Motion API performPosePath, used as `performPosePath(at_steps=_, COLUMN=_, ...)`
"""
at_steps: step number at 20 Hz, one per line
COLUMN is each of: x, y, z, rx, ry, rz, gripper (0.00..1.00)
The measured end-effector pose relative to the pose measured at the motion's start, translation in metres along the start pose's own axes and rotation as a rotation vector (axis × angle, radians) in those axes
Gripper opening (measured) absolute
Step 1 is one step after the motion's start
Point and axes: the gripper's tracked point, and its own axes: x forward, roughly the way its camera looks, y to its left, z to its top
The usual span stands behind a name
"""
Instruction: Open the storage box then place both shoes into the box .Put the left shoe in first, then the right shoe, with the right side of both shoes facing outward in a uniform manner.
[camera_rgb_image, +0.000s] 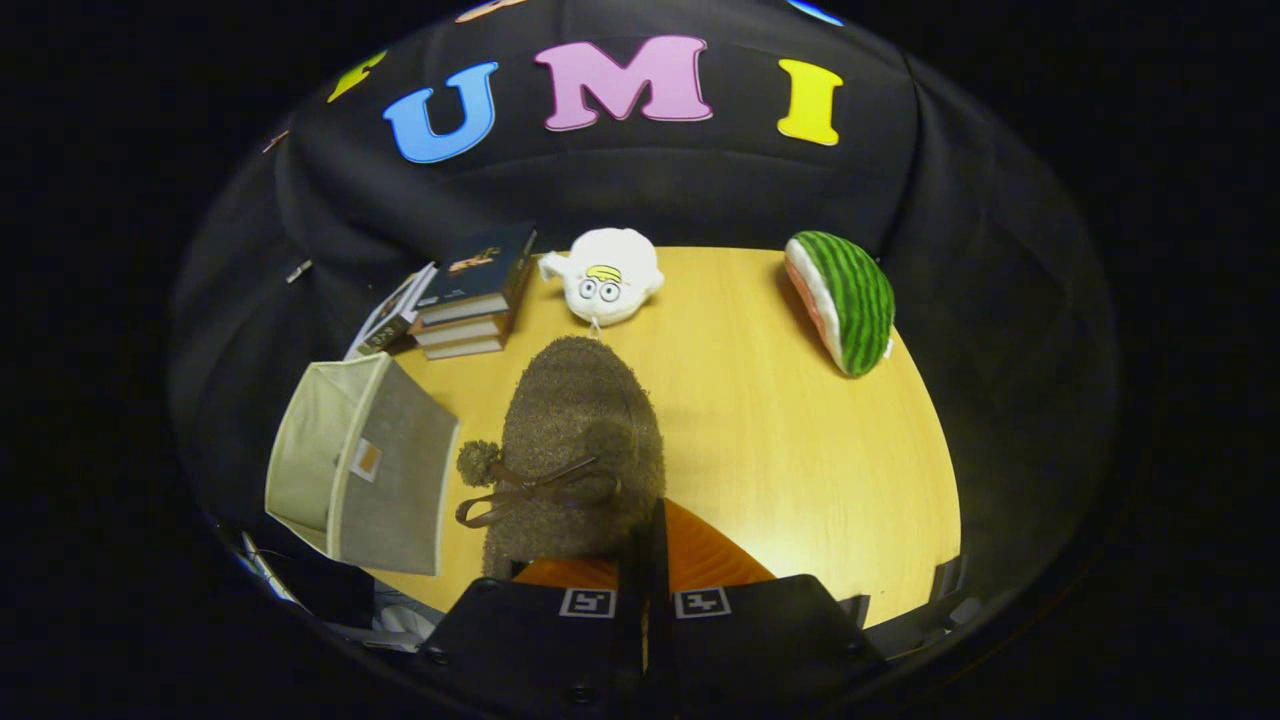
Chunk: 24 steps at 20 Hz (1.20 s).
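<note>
Presently the gripper (643, 575) has its fingers closed together on the heel end of the brown fuzzy shoe (580, 450), which hangs above the wooden table (800, 450). The shoe's long axis runs straight ahead of the fingers toward twelve o'clock, toe leading, bow and pompoms on top. The storage box (360, 465) lies just beside the shoe at about nine to ten o'clock, its open mouth apparently turned leftward, away from the shoe. By judgement, the carry must swing left to reach that opening.

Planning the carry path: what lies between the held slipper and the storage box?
Bare table, in the gripper view: the tool grips the brown slipper, beside the storage box.
</note>
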Motion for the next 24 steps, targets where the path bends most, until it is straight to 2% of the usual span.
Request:
performPosePath(at_steps=5, x=-0.015, y=0.11, z=0.021, rx=0.015, ry=-0.014, rz=0.112, gripper=0.07)
performPosePath(at_steps=9, x=-0.002, y=0.19, z=0.01, rx=0.026, ry=0.038, rz=0.174, gripper=0.07)
performPosePath(at_steps=12, x=0.006, y=0.23, z=-0.001, rx=0.057, ry=0.079, rz=0.185, gripper=0.07)
performPosePath(at_steps=18, x=0.035, y=0.255, z=-0.013, rx=0.041, ry=0.122, rz=0.119, gripper=0.07)
performPosePath(at_steps=24, x=0.067, y=0.25, z=-0.028, rx=-0.012, ry=0.163, rz=0.03, gripper=0.08)
